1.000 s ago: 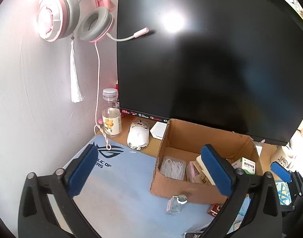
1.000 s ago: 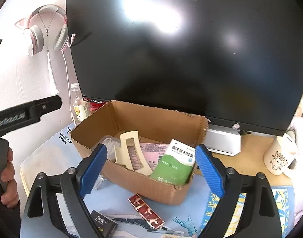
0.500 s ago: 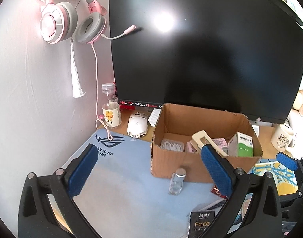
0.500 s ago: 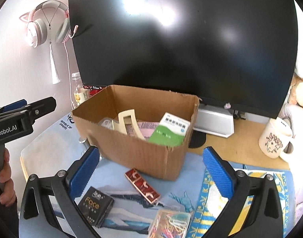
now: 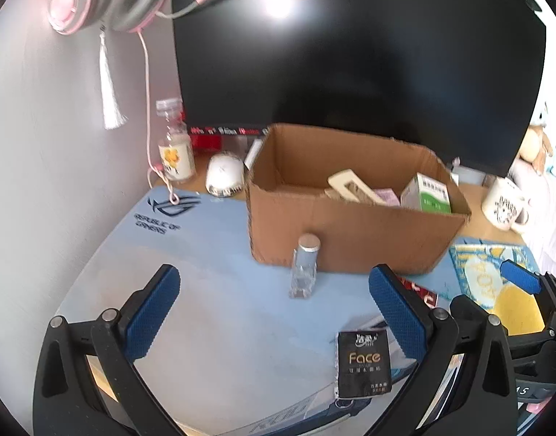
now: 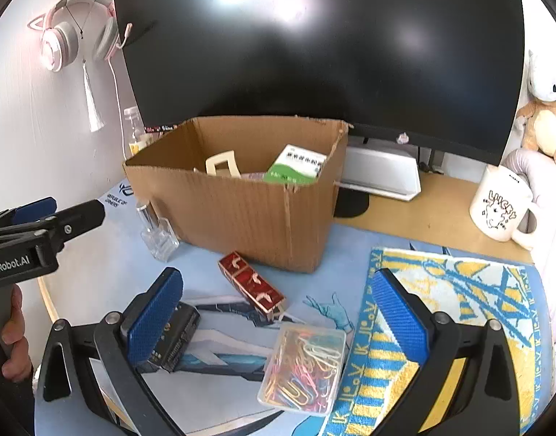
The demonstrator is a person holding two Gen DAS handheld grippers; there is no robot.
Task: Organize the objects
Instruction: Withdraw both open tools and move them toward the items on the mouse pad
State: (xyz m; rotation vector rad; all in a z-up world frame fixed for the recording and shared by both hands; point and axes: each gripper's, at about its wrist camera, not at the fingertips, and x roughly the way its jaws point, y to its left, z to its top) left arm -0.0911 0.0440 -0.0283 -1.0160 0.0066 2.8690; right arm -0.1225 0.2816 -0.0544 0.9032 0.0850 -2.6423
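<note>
I see both claws, left (image 5: 274, 305) and right (image 6: 278, 312), spread wide and empty above the blue mat (image 5: 205, 239); box (image 5: 350, 225) before the monitor (image 5: 350, 54).

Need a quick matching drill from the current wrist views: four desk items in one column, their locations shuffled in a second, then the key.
Items
1. green medicine box
2. glass bottle
3. paper clip case
4. white mug

Places
A. on bare wood, right of the monitor stand
B. inside the cardboard box
C. on the mat, between the right gripper's fingers in view
D. standing on the mat at the cardboard box's front left corner

Pairs: 1-B, 2-D, 3-C, 4-A
</note>
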